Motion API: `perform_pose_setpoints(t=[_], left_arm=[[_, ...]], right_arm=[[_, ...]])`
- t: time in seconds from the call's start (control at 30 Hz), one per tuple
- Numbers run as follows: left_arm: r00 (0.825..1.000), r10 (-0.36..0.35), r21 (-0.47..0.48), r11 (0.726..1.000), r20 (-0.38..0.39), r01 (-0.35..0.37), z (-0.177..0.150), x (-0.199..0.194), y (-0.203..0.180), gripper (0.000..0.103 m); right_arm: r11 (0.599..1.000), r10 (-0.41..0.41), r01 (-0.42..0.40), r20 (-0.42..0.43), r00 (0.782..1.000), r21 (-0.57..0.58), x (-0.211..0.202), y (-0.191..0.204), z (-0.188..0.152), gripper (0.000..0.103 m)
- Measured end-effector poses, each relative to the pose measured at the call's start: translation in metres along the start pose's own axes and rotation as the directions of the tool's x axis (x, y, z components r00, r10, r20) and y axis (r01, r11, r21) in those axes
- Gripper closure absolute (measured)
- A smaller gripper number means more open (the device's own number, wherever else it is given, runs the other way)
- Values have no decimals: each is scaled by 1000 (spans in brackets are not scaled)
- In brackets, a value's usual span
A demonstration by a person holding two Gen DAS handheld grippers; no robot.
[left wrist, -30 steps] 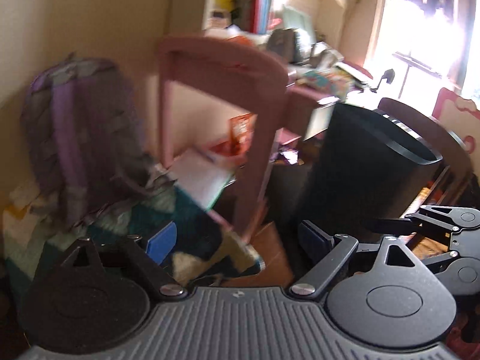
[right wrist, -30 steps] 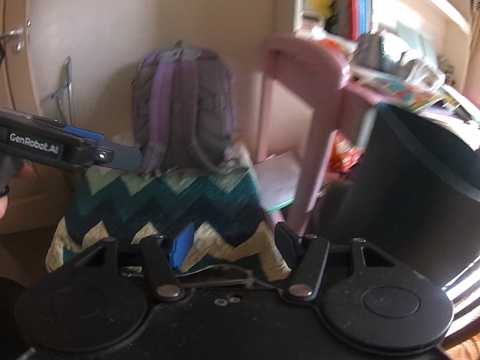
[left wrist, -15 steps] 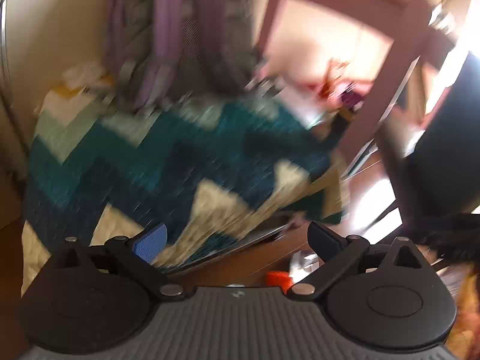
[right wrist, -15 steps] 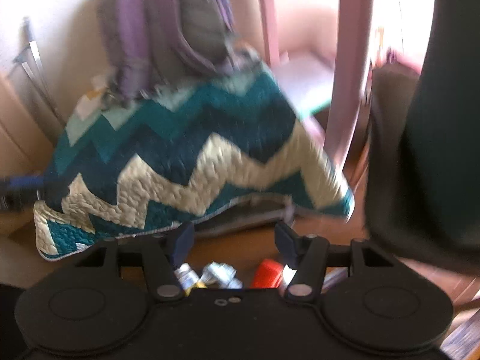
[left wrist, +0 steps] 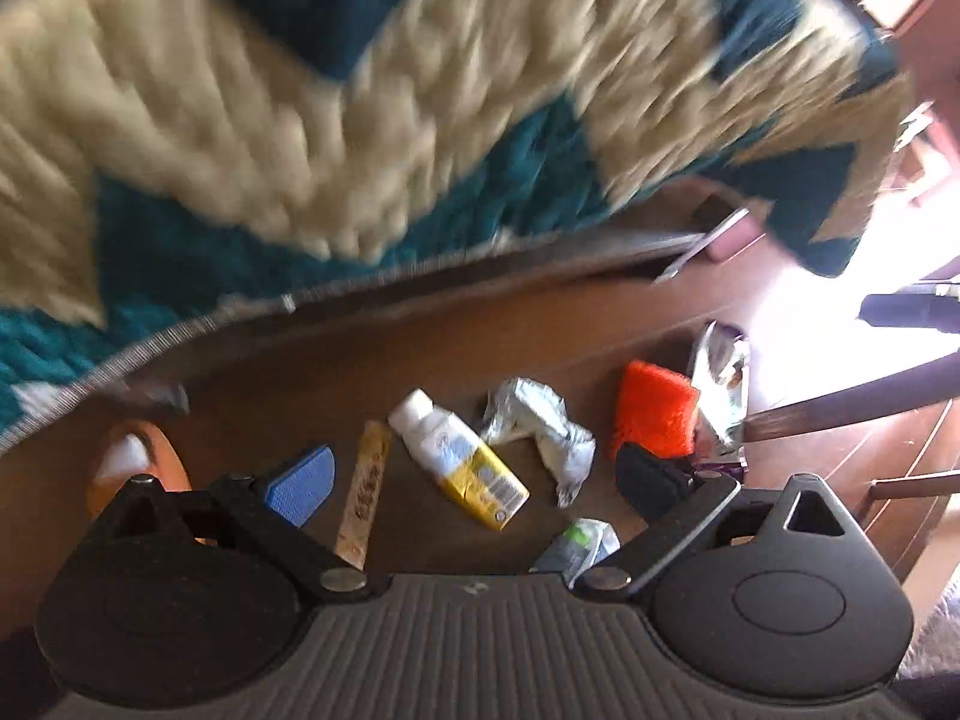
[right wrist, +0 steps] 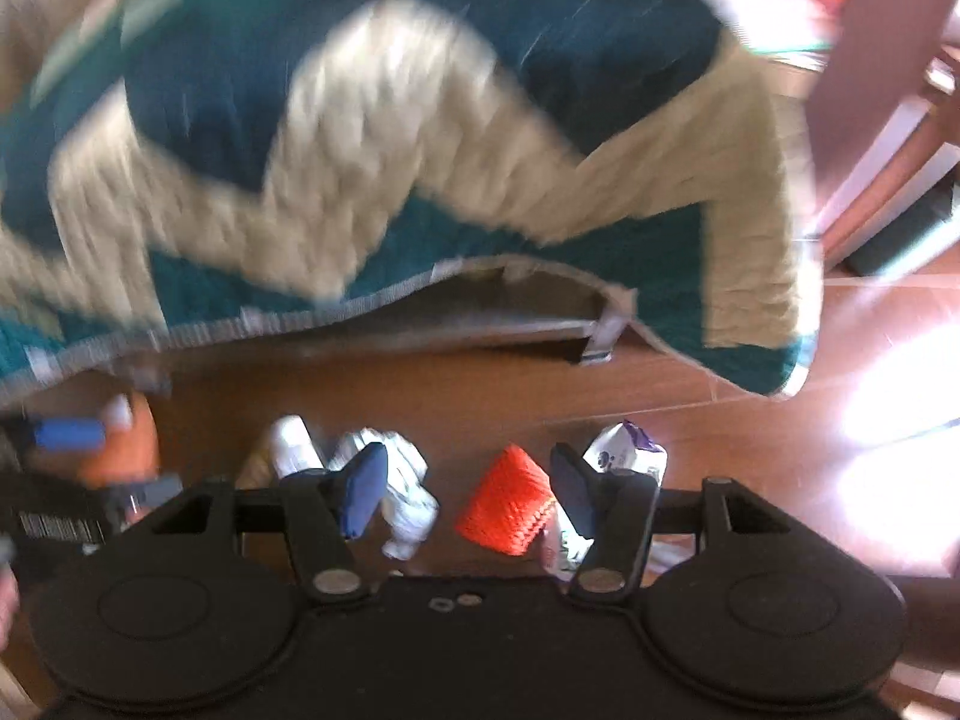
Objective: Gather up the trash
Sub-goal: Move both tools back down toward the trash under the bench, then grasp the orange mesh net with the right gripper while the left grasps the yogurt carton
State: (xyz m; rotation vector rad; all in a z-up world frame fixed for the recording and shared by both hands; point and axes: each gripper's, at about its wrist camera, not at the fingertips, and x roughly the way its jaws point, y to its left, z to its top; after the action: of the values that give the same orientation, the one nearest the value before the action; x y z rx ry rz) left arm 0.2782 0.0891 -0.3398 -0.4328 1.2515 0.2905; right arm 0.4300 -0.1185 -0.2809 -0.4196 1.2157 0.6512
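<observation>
Trash lies on the brown wooden floor. In the left wrist view I see a white and yellow bottle [left wrist: 459, 459], a crumpled white wrapper [left wrist: 540, 429], a tan stick packet [left wrist: 363, 492], an orange ribbed piece [left wrist: 654, 414], a silver foil packet [left wrist: 720, 384] and an orange pouch [left wrist: 135, 462]. My left gripper [left wrist: 474, 480] is open above them and holds nothing. In the right wrist view my right gripper [right wrist: 468, 489] is open over the white wrapper [right wrist: 408, 498] and the orange ribbed piece [right wrist: 510, 507].
A teal and cream zigzag quilt [left wrist: 360, 120] hangs over a bed edge just behind the trash, also in the right wrist view [right wrist: 420, 150]. A dark chair leg [left wrist: 852, 402] crosses at the right. A pink furniture leg [right wrist: 888, 90] stands at the far right.
Both grippers have tilted down from the room and the dark bin toward the floor. The trash pieces have come into view below the quilt. Both stay open.
</observation>
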Motion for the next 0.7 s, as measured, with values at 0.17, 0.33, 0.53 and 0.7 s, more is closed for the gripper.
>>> perform_pose_setpoints(t=[0.17,0.33,0.53,0.7], left_arm=[[997,17,-66,998,-70,-22,0,59,7,2],[987,36,-68,997,-158,-47,-8,118,4,2],[964,28,-131,989,-266,-65,-19,179,6,2],[950,31,-142,987,-311,-79,-23,208,5,3]], right_arm=[[983,8,-24,-85,996,-185,73,6,-13,44],[976,21,-50,-137,990,-211,131,-3,-19,44],[986,36,-63,-176,984,-153,185,-28,-16,44],[989,11,-44,-225,974,-142,225,-35,-20,44]])
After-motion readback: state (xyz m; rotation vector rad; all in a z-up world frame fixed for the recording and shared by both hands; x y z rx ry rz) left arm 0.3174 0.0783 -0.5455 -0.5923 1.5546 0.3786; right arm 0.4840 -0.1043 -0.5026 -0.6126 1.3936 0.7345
